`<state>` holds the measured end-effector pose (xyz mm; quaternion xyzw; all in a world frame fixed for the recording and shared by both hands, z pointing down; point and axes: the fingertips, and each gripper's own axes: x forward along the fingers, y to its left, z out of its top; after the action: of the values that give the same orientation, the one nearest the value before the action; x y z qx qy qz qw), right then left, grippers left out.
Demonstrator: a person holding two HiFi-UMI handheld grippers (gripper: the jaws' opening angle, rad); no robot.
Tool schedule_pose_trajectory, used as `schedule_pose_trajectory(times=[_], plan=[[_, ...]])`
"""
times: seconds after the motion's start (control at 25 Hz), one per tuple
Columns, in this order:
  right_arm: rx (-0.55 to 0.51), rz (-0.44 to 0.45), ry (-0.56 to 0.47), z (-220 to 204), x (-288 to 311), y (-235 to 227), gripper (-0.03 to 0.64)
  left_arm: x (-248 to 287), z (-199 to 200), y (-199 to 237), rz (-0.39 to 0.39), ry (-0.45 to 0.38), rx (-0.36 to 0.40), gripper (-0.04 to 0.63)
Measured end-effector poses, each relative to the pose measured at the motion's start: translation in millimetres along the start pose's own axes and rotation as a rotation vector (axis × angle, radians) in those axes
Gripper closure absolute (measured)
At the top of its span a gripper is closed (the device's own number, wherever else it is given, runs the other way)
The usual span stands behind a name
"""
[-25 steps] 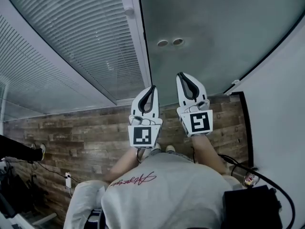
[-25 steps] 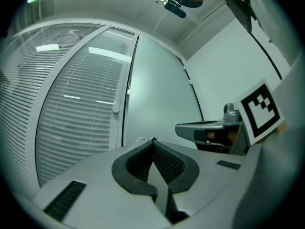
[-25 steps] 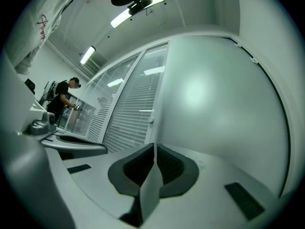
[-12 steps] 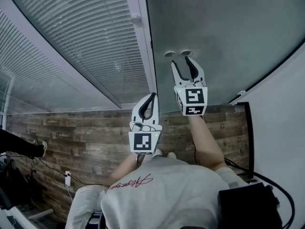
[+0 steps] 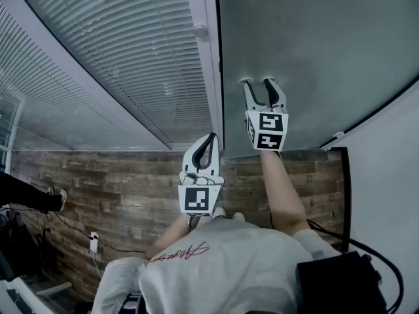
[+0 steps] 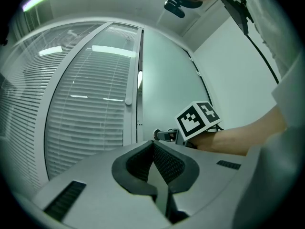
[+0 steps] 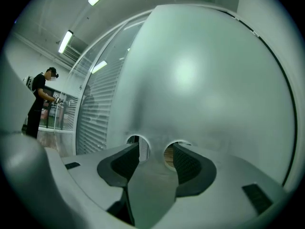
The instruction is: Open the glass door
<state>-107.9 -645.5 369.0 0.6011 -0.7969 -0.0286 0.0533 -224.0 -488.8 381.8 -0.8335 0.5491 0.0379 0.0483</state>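
Observation:
The frosted glass door (image 5: 314, 44) has two round holes in it (image 7: 135, 143), side by side. My right gripper (image 5: 258, 87) reaches out level to these holes, its tips at the pane. Its jaws are opening, with only the strip of glass between the holes (image 7: 155, 149) in front of the gap and nothing gripped. In the right gripper view each fingertip (image 7: 185, 157) half covers one hole. My left gripper (image 5: 211, 140) is shut and empty, held back near the white door post (image 5: 208, 57). The left gripper view shows the right gripper's marker cube (image 6: 198, 119) ahead.
A fixed glass pane with blinds (image 5: 118, 57) stands left of the post. A white wall (image 5: 393, 175) closes the right side. Wood-pattern floor (image 5: 98, 182) lies below, with cables (image 5: 91, 241) at the left. Another person (image 7: 40, 104) stands far off behind the glass.
My right gripper has moved forward from beside the left one to the door's two holes, and its jaws have gone from shut to open. The left gripper has crept slightly forward.

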Motion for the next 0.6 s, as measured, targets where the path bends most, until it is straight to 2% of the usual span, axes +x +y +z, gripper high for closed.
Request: schedule_pose_trajectory(times=[0.32, 0.48, 0.6], plan=[[-0.012, -0.033, 0.015, -1.1, 22.3, -2.3, 0.411, 4.5, -2.5, 7.5, -0.003, 0.007, -0.007, 0.589], [0.023, -0.037, -0.015, -3.0, 19.1, -3.1, 0.456, -0.8, -4.3, 9.2, 0.000, 0.022, -0.013, 0.589], [0.028, -0.052, -0.021, -1.0, 16.9, -4.6, 0.460, -2.3, -2.2, 10.2, 0.000, 0.011, -0.011, 0.589]])
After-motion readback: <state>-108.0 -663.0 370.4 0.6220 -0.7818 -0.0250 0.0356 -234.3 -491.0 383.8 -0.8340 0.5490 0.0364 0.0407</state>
